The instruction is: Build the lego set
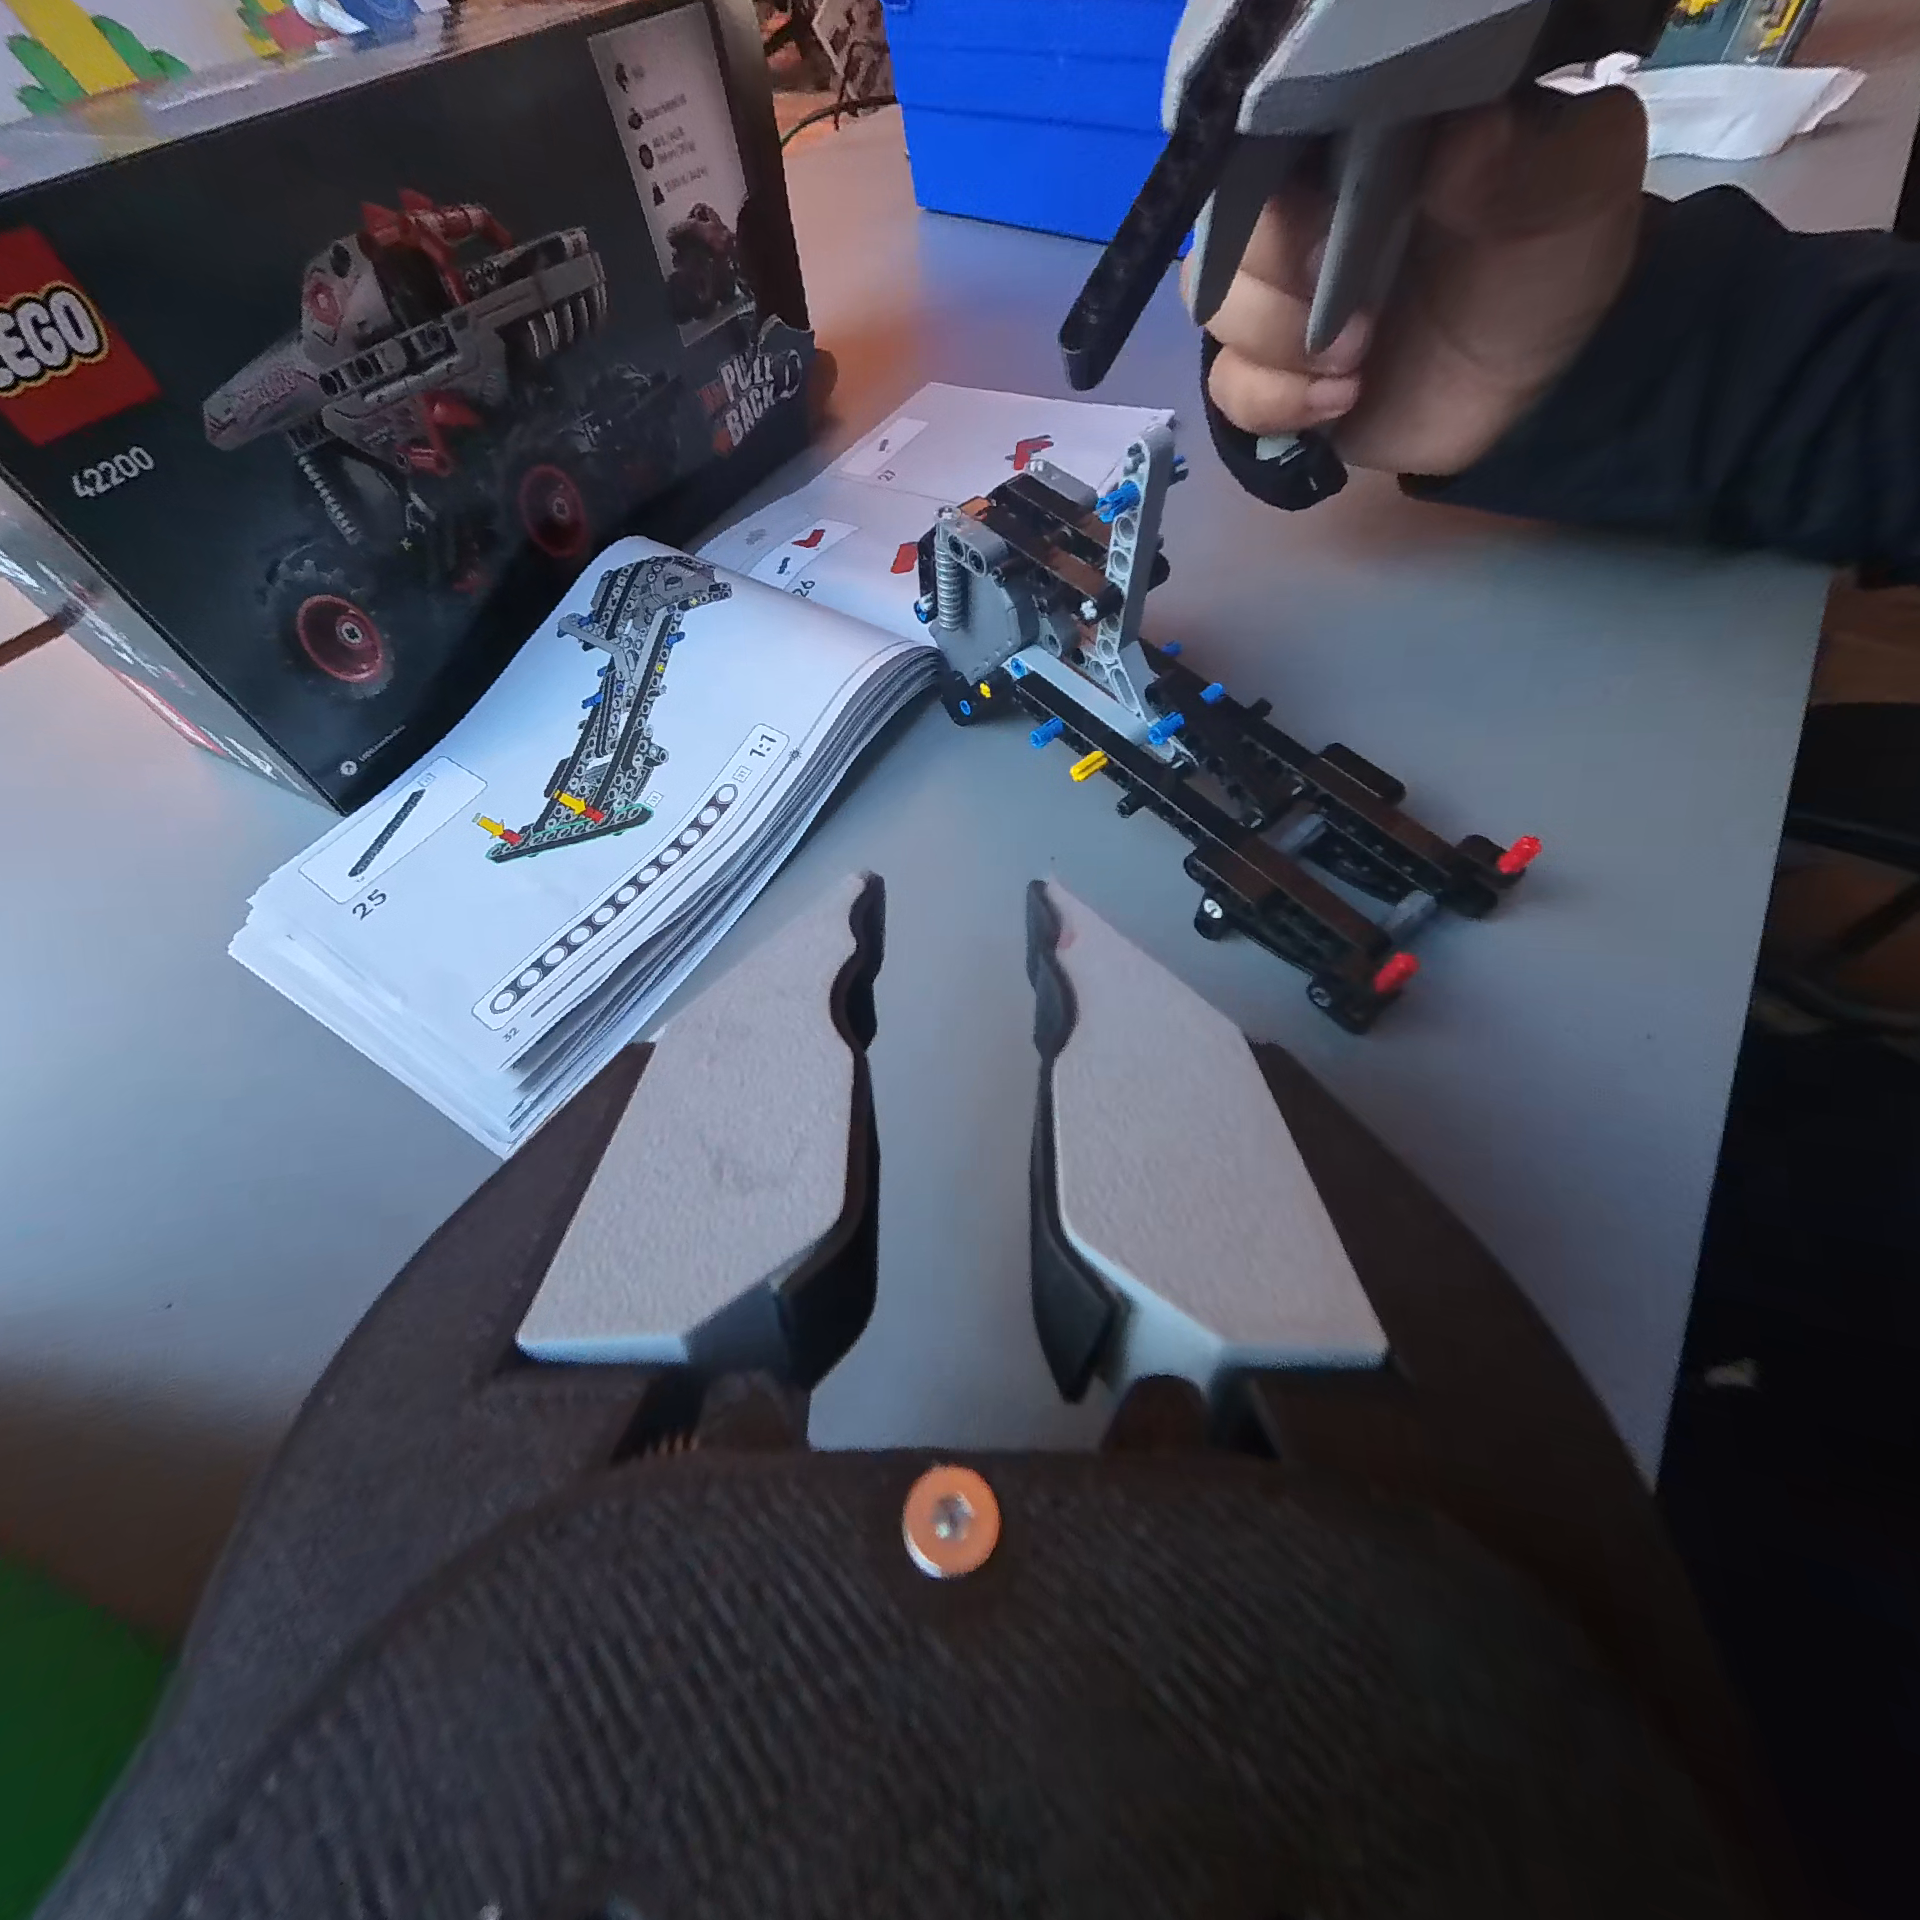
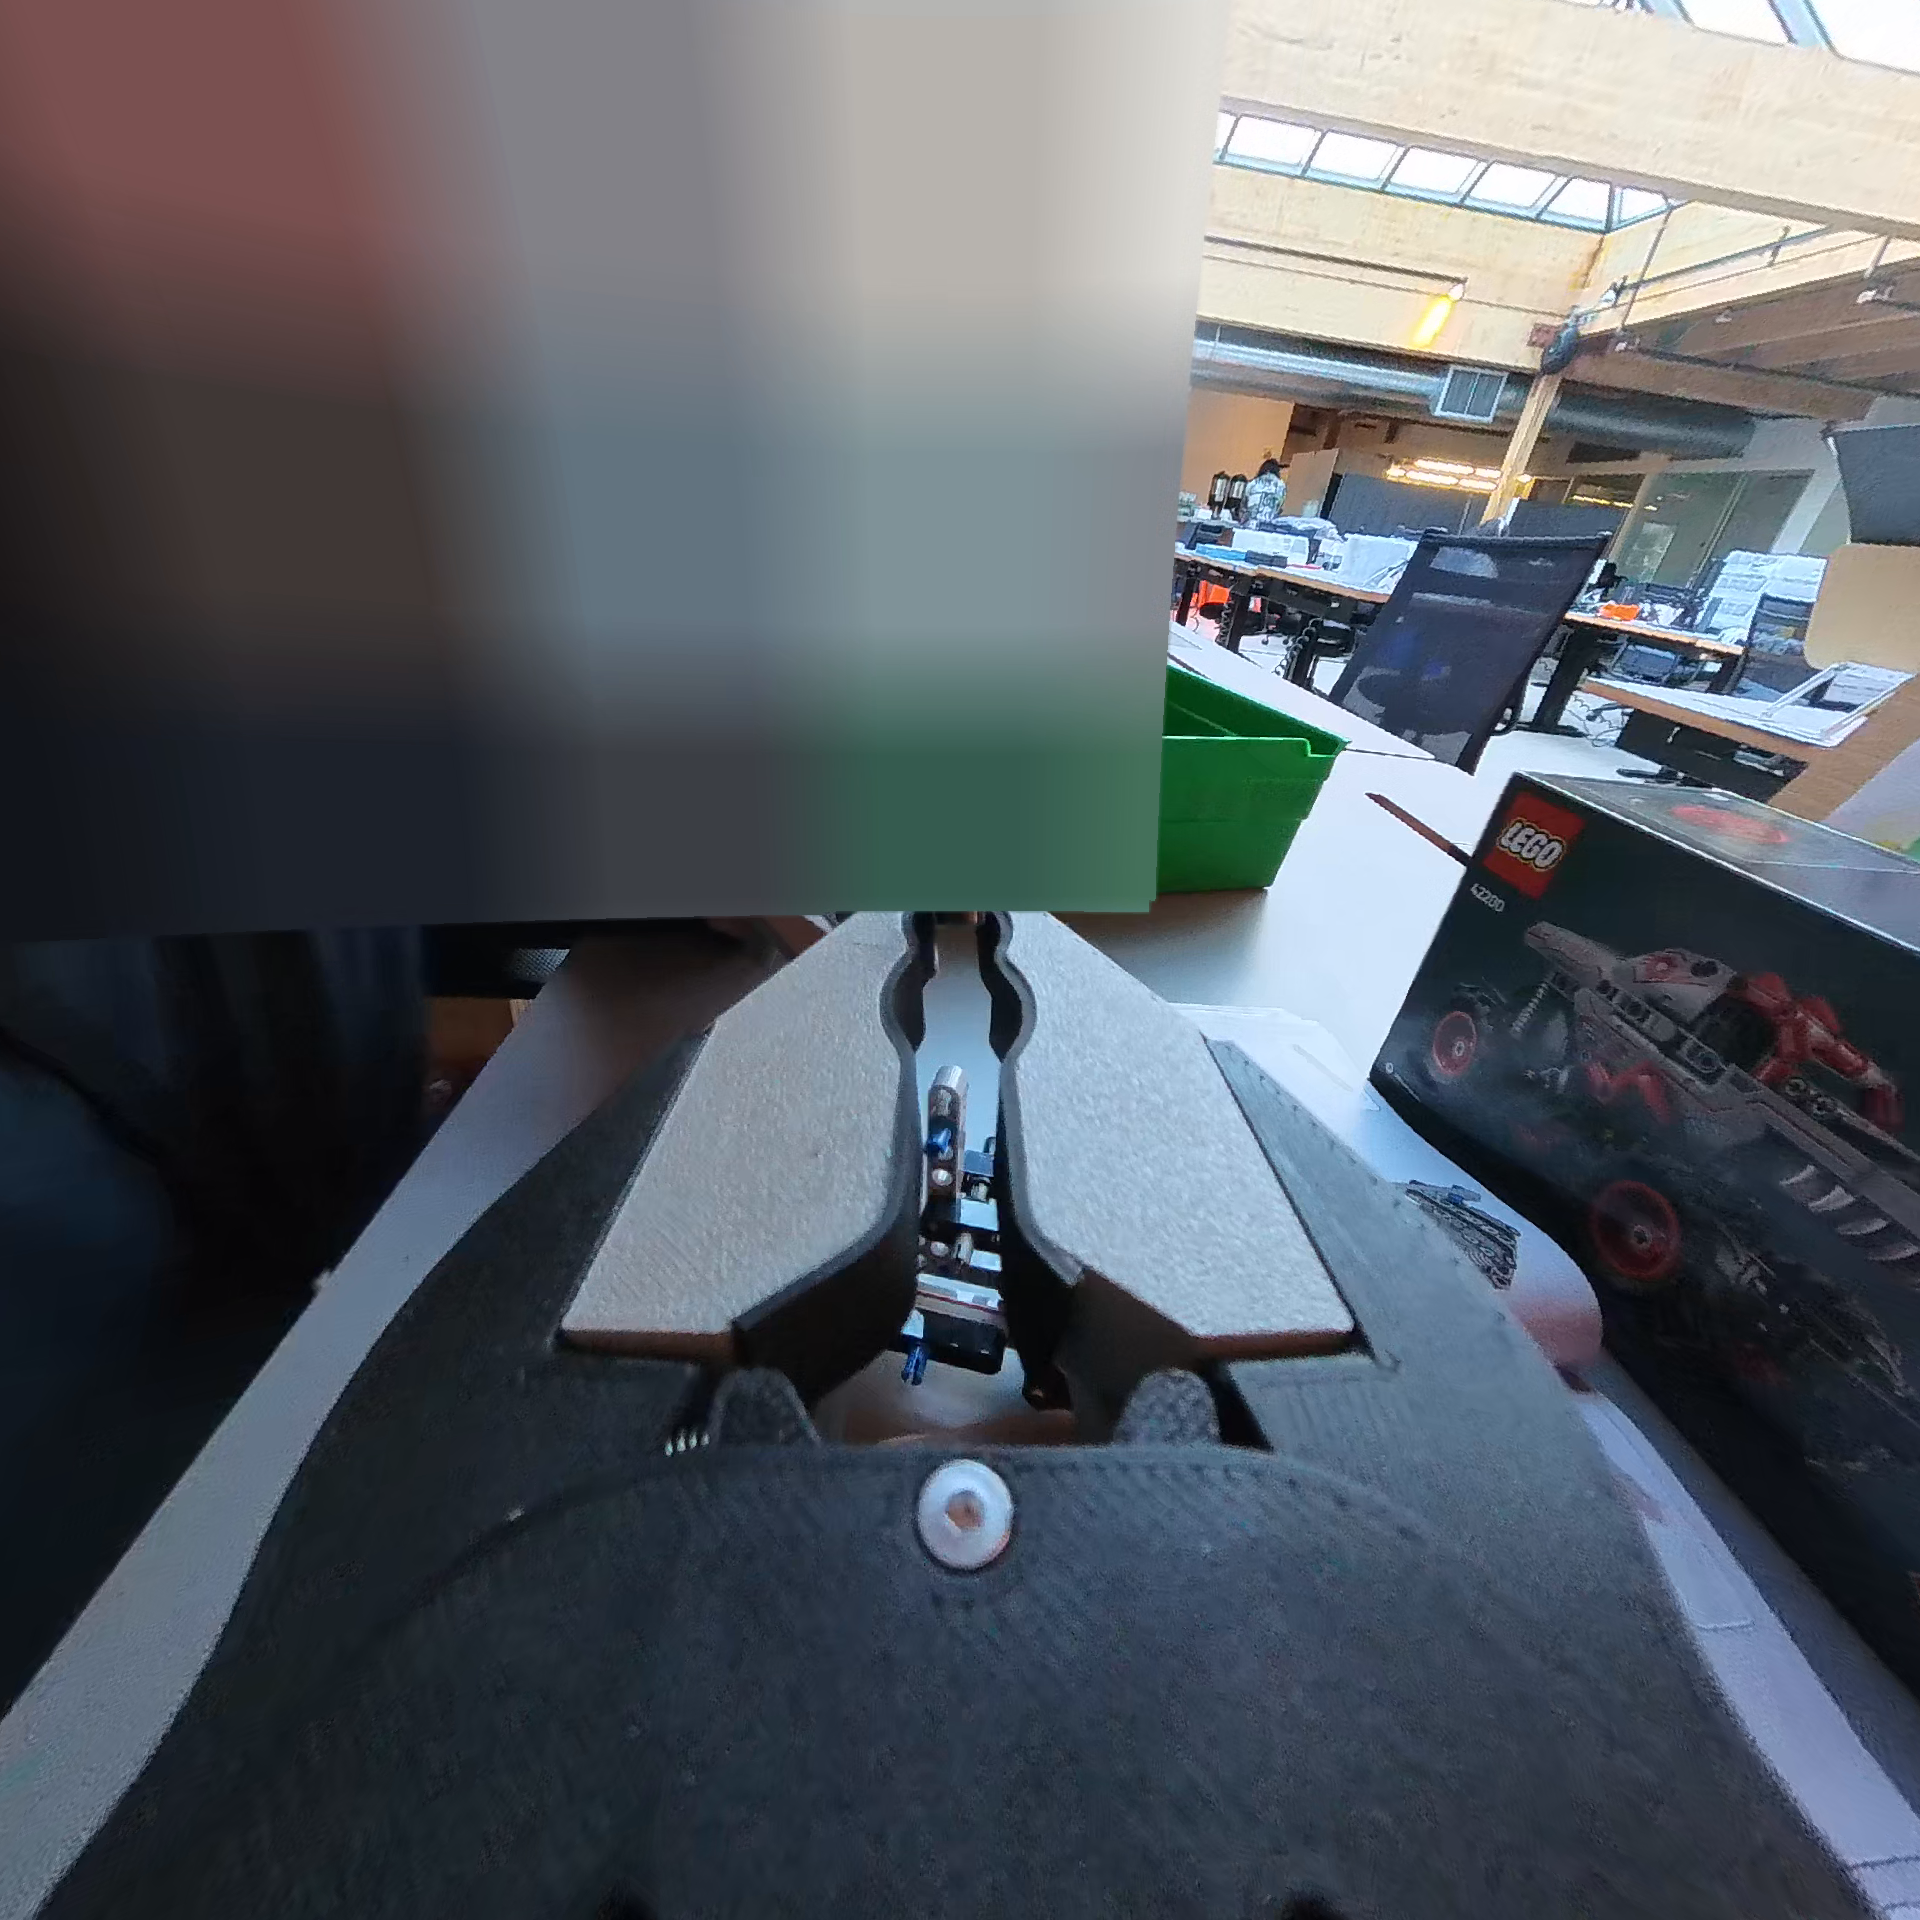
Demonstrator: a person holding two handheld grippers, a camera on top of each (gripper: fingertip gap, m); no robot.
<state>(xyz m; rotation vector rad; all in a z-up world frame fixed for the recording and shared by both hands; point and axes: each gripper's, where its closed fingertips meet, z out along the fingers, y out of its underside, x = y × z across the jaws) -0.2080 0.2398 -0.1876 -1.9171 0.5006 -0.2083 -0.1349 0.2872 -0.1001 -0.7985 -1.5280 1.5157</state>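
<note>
A part-built black and grey Lego chassis with blue, yellow and red pins lies on the grey table. My left gripper is open and empty, low over the table just in front of the chassis. My right gripper is held by a hand above and behind the chassis. A long black beam sticks out from between its grey fingers, slanting down. In the right wrist view the right gripper has its jaws close together. The chassis shows through the gap, and a blurred patch hides the space beyond the tips.
The open instruction booklet lies left of the chassis. The Lego box stands behind it and also shows in the right wrist view. A blue bin stands at the back and a green bin farther off. The table edge runs close on the right.
</note>
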